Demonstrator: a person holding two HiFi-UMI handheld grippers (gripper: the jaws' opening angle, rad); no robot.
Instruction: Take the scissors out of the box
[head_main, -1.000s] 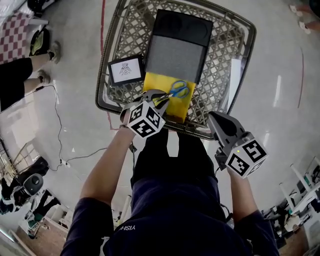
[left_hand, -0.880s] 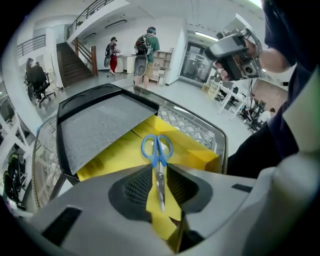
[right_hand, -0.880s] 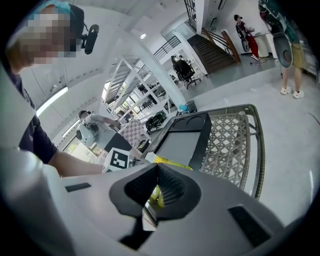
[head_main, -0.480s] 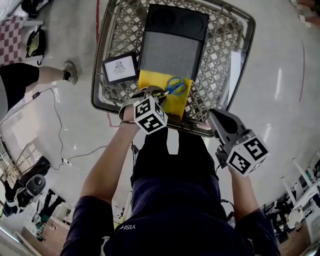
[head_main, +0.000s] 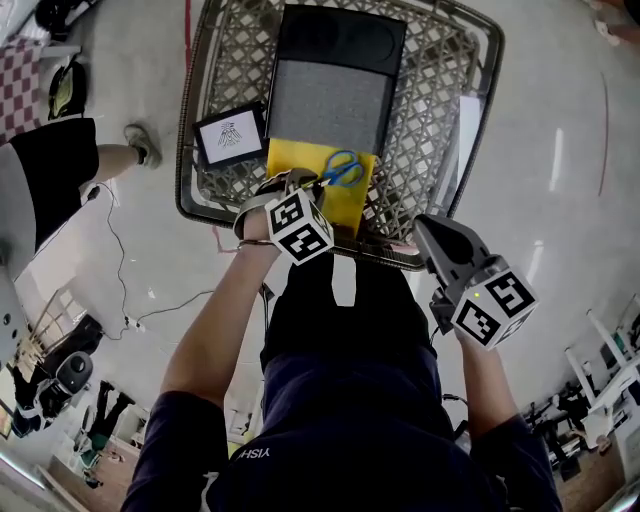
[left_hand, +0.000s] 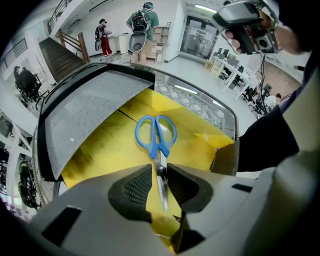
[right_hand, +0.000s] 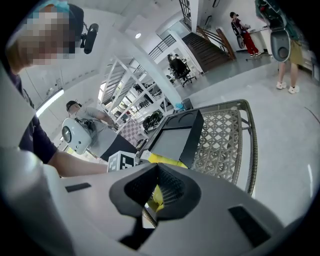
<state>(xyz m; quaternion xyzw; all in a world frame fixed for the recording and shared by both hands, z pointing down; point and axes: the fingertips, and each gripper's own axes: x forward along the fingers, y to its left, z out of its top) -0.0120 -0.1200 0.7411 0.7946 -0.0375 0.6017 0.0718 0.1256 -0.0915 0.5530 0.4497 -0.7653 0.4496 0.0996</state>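
Scissors with blue handles lie on the yellow inside of a box whose grey and black lid is folded back. The box sits in a woven basket. My left gripper reaches over the box's near edge. Its jaws are drawn in tight on either side of the scissors' blades, just behind the pivot, with the handles pointing away. My right gripper hangs shut and empty outside the basket, to the right of the box.
A small framed card leans inside the basket left of the box. The basket's rim runs under my left gripper. A person's leg and a cable are on the floor at left. Other people stand further off.
My left gripper has edged forward along the scissors' blades. The right gripper has barely moved. The person at left has stepped further into view.
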